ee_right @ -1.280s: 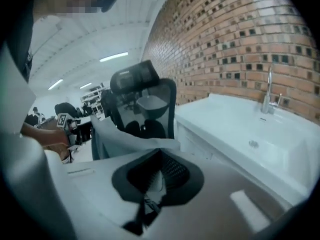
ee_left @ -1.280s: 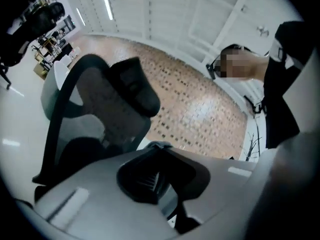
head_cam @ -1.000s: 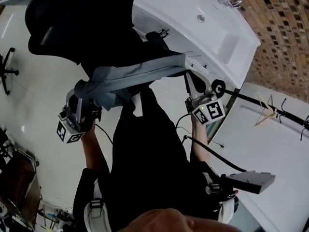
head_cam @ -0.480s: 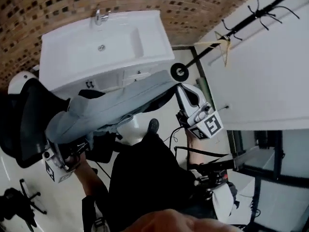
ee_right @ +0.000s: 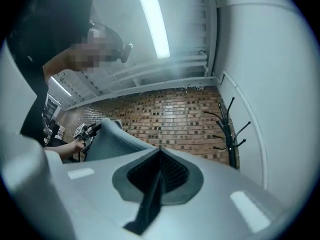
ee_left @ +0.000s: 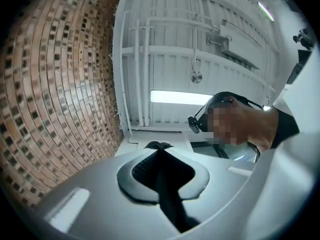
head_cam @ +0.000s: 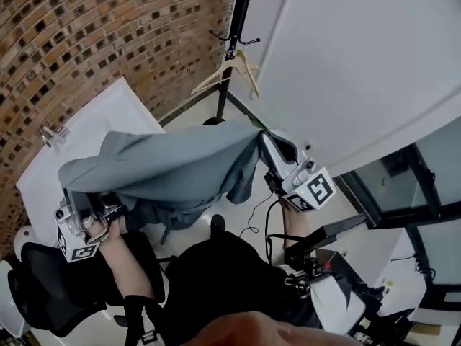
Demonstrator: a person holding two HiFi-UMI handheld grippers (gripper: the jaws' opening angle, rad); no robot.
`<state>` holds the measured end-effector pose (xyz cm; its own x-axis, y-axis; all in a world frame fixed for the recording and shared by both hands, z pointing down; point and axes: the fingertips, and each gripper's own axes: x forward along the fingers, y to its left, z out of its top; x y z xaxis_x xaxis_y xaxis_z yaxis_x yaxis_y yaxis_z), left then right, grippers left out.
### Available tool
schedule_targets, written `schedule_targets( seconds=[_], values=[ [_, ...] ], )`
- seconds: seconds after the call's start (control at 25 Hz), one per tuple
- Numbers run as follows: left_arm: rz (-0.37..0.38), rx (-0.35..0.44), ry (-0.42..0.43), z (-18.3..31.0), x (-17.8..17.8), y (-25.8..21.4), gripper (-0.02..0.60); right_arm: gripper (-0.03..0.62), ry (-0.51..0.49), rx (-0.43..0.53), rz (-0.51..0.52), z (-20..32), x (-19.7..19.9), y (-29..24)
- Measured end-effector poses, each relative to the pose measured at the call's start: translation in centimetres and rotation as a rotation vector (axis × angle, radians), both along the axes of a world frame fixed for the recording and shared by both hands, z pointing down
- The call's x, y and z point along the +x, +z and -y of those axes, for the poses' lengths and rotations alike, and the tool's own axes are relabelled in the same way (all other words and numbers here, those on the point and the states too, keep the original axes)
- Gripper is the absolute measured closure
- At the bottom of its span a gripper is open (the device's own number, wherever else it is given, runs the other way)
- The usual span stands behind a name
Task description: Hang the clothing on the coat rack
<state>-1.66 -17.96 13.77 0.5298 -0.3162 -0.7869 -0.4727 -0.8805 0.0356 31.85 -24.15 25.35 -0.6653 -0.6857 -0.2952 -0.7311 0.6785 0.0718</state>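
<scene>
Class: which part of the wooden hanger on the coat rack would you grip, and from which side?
Probably one sloping arm of the wooden hanger near its peak, approached from the room side, opposite the coat rack pole. The arms are slim bars hanging free, so one should be easy to pinch across.

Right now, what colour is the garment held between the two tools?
The garment is plain grey-blue, best seen in the head view.

No word, number or brand can be read anywhere; only black-and-white square patterns are shown on the left marker cube (head_cam: pixel 78 249) and the right marker cube (head_cam: pixel 317 191); no letters or digits are formed by them.
</scene>
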Motion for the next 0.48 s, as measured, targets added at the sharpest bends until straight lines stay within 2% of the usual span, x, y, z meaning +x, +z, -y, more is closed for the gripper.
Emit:
schedule_targets(
  seconds=[0.12,0.28,0.48],
  values=[
    [-0.019,0.022,0.067,4.8,4.8,-2.4,0.568,0.591,0.048,0.078,-0.023,1.7,5.0,-3.5],
    [-0.045,0.066,0.150,9.6,9.3,-5.8,0.568,0.590,0.128,0.207,-0.061,2.9,10.3,-9.5],
    [-0.088,0.089,0.230,16.5,13.4,-7.1,0.568,0.591,0.241,0.244,-0.149,6.5,15.2,-12.7]
  ],
)
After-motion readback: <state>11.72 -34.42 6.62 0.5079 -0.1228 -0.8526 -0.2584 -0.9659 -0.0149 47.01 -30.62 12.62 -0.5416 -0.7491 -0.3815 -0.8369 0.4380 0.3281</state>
